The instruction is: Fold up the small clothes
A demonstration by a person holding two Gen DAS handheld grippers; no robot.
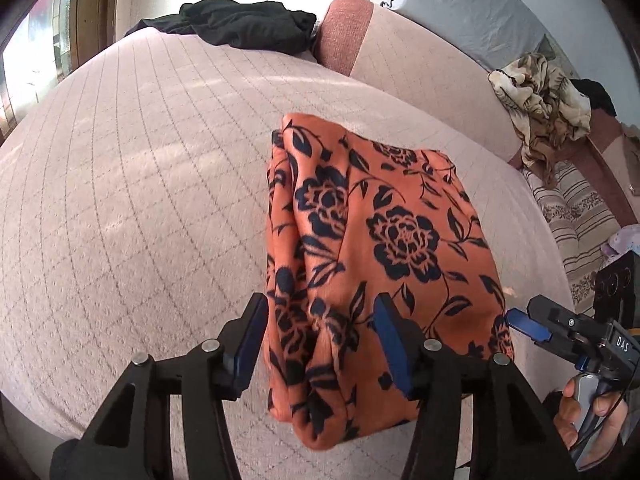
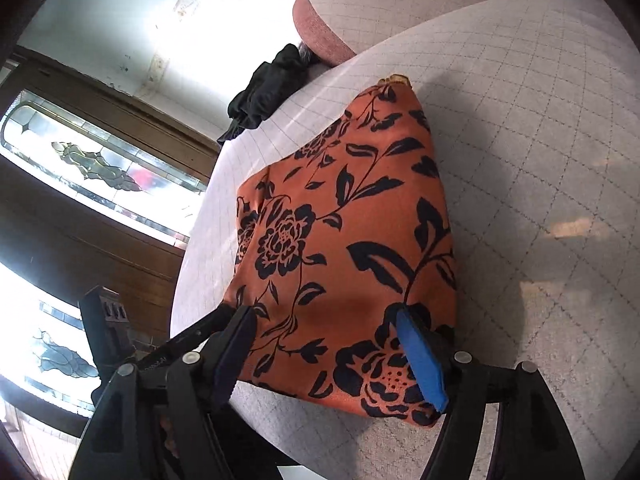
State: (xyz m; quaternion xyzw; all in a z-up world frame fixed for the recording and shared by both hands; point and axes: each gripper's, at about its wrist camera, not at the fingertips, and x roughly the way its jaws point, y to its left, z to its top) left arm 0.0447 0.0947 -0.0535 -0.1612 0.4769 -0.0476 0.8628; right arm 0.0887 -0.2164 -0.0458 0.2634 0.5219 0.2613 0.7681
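We held our left gripper spread wide over the near end of the folded orange floral garment, which lay on the pale quilted bed. Our right gripper was likewise spread, straddling the garment's near edge.

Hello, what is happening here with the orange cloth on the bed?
A person holds a two-finger gripper in each hand and is folding an orange floral garment on a quilted pink bedcover. The garment already lies folded into a compact bundle. The left gripper and the right gripper are both open at its near edge, one at each side, neither pinching the cloth. A dark garment lies at the far end of the bed, and a crumpled patterned one sits off to the side.
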